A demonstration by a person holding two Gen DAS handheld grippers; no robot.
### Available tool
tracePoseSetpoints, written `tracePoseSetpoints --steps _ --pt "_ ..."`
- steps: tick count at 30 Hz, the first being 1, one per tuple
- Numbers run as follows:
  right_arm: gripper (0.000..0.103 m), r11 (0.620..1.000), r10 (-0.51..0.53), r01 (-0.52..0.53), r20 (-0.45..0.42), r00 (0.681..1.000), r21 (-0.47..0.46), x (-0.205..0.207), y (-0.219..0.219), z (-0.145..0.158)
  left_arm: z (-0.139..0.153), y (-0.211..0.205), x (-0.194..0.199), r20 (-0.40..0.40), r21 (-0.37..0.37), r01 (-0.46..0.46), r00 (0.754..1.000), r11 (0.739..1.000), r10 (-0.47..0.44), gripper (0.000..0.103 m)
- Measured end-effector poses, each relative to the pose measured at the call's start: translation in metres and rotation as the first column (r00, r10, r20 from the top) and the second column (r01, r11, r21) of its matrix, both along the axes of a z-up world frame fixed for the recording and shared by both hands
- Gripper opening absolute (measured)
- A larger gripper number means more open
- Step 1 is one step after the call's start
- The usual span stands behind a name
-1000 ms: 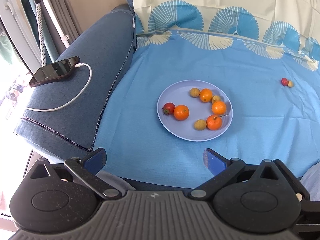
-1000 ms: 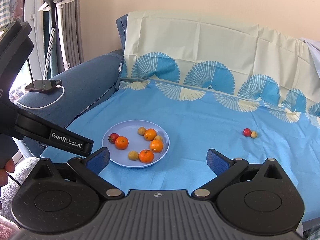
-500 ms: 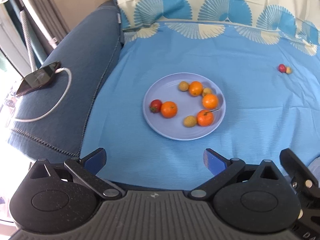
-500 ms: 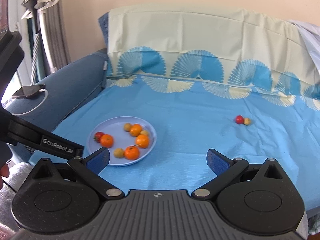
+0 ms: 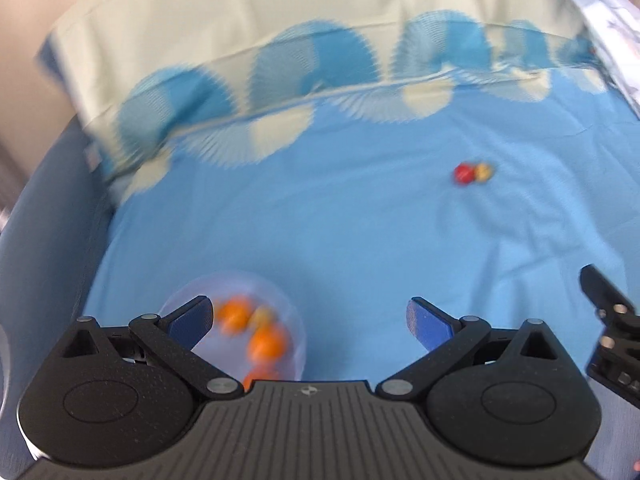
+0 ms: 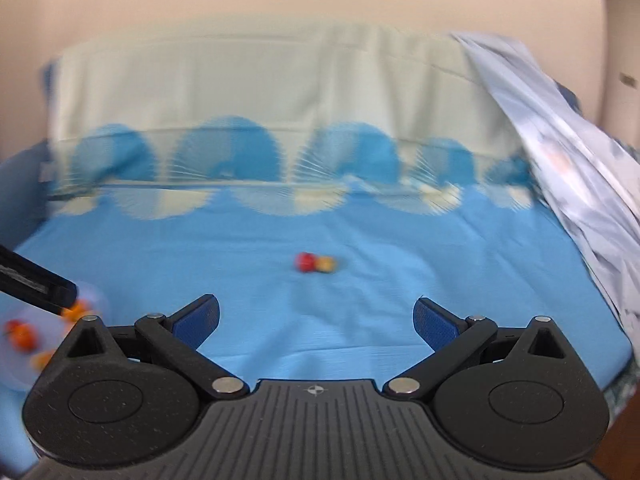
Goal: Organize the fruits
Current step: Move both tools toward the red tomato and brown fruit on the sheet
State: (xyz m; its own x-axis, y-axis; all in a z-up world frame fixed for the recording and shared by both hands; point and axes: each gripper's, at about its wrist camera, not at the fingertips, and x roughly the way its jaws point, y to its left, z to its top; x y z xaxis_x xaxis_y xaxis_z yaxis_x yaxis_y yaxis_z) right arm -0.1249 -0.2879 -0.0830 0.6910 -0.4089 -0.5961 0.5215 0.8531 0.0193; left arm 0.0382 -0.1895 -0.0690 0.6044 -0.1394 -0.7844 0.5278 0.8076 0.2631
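Both views are motion-blurred. A small red fruit (image 6: 305,261) and a small yellow fruit (image 6: 327,264) lie touching on the blue sheet, ahead of my open, empty right gripper (image 6: 316,322). They also show in the left wrist view, red (image 5: 464,173) and yellow (image 5: 483,172), far right. A pale blue plate (image 5: 288,312) with several orange and yellow fruits (image 5: 267,343) lies just before my open, empty left gripper (image 5: 310,320), partly hidden by its left finger. The plate's edge (image 6: 98,300) shows at far left in the right wrist view.
The blue sheet (image 6: 360,240) covers a sofa seat; its cream, fan-patterned part (image 6: 260,120) drapes over the backrest. A pale floral cloth (image 6: 568,152) hangs at the right. The dark blue armrest (image 5: 44,240) is at the left. The right gripper's body (image 5: 612,332) shows at right.
Both grippers have swung to the right. The plate has slid to the lower left of both views and the two loose fruits are now nearer the middle. The phone has left the view.
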Motion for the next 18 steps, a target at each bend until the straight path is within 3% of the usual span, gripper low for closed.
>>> tracePoseSetpoints --steps 7,13,18 --pt "0.102 0.991 -0.136 0.136 -0.055 0.989 0.007 0.074 -0.091 -0.075 -0.052 -0.122 0.079 -0.064 0.011 0.191 0.98 0.982 -0.19 0.103" --pt "0.102 0.999 -0.043 0.043 -0.146 0.988 -0.003 0.139 -0.138 -0.144 -0.127 -0.197 0.137 -0.157 0.072 0.324 0.938 0.943 -0.31 0.103" --pt "0.102 0.993 -0.097 0.106 -0.163 0.982 0.047 0.137 -0.161 -0.16 -0.16 -0.223 0.159 -0.247 -0.012 0.382 0.895 0.924 -0.373 0.103"
